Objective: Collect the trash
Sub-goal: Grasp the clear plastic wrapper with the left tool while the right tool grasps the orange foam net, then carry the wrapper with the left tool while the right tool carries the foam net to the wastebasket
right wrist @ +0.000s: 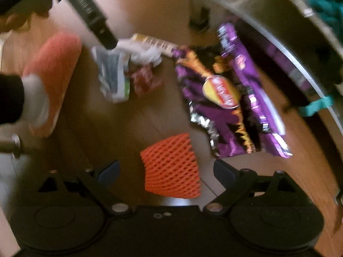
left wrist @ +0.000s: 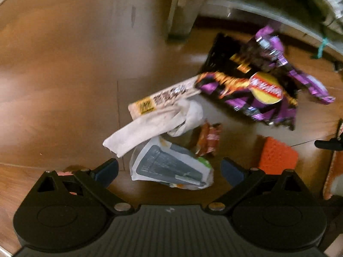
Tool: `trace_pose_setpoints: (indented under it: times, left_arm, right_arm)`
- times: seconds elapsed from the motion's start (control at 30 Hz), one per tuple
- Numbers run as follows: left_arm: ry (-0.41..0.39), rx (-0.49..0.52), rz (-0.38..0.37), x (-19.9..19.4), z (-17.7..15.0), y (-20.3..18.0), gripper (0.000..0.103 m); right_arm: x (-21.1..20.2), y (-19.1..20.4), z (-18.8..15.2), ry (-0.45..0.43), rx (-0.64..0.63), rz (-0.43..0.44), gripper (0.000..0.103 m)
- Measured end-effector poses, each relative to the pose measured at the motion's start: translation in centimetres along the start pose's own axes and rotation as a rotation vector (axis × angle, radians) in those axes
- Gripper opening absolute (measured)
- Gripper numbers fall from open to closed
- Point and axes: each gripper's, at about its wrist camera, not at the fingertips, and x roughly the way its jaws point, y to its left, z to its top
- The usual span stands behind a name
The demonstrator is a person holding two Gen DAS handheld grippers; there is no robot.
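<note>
Orange foam net sleeve (right wrist: 171,169) sits on the wood floor (left wrist: 53,85) right between the spread fingers of the right gripper (right wrist: 166,171), nothing pinched yet. Fingers look to straddle it; contact unclear, frame is blurred.

Left gripper (left wrist: 169,171) same story: fingers wide apart, holding nothing, lined up over the grey-and-white plastic pouch (left wrist: 169,167). Can't tell if the tips touch it.

Rest of the trash, all on the floor in one loose cluster:
- white crumpled paper wrapper (left wrist: 154,124) with a printed cream strip, overlapping the pouch's far edge
- small red-brown snack wrapper (left wrist: 209,140) just beside the pouch
- big purple chip bag (left wrist: 253,90), opened flat, farther out, partly over a black crate-like thing (left wrist: 220,53)
- second purple bag (right wrist: 253,81) alongside the first, towards the grey curved furniture edge (right wrist: 268,32)

Also in the right view: a foot in a pink slipper (right wrist: 53,75) standing near the pouch, and a metal leg (left wrist: 184,6) beyond the pile.

Progress read: barely started, as far as I can judge. No bin or bag visible, every piece is loose on the floor, both grippers empty. Likely first picks: net sleeve on the right, pouch on the left. Five or six items left after that. Chip bags are slick foil, thin edges, probably awkward to pinch flat off the floor.
</note>
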Motion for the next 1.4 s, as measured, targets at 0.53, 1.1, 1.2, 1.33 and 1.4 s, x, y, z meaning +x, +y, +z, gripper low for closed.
trace_pose_setpoints:
  times: [0.53,1.1,1.2,1.33,1.4]
  left_arm:
    - [0.139,-0.123,-0.042,8.1,0.3,1.7,0.076]
    - [0.115,-0.005,-0.013,3.6,-0.6,-0.3,0.029]
    - [0.091,0.049,0.001,0.9,-1.5,-1.3,0.029]
    - [0.034,0.068,0.011,-3.2,-2.7,-2.2,0.029]
    - [-0.01,0.071,-0.002,-6.1,-3.2,-2.8,0.029]
  right_arm:
    - [6.9,0.6,-0.2,0.144,-0.086,-0.012,0.074]
    - [2.0,-0.2,-0.6,0.094,0.086,-0.024,0.011]
    - [-0.8,-0.5,-0.9,0.063,0.124,-0.035,0.01]
    - [-5.6,-0.6,-1.3,-0.005,0.213,-0.042,0.01]
    - [-8.3,-0.5,-1.5,-0.056,0.244,-0.059,0.01]
